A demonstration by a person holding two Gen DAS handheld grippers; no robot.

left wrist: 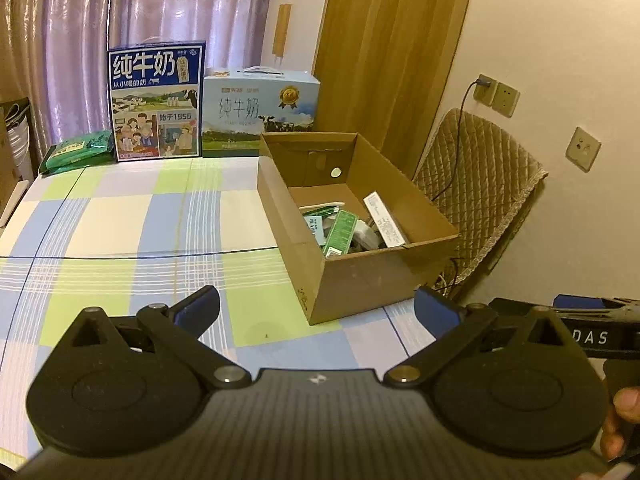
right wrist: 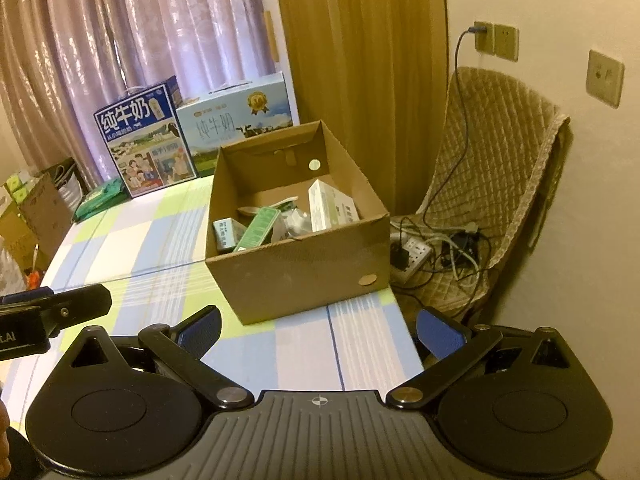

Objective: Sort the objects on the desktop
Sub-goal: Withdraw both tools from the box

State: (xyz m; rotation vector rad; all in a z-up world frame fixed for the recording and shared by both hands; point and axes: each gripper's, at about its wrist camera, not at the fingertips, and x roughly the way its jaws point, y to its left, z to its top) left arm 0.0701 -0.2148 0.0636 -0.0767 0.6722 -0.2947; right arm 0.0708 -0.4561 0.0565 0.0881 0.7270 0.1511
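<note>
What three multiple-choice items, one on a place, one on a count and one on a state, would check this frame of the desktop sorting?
1. Where do the small green and white packets lie?
A. Inside the open brown cardboard box
B. On the checked tablecloth
C. On the quilted beige chair

2. How many printed milk cartons stand at the table's far edge?
A. One
B. Two
C. Four

3. How are both grippers?
A. Shut on a packet
B. Open and empty
C. Shut on the box rim

Answers:
1 A, the packets sit within the box walls.
2 B, a dark blue carton stands beside a light blue carton.
3 B, the left gripper and right gripper show spread fingers with nothing between.
</note>
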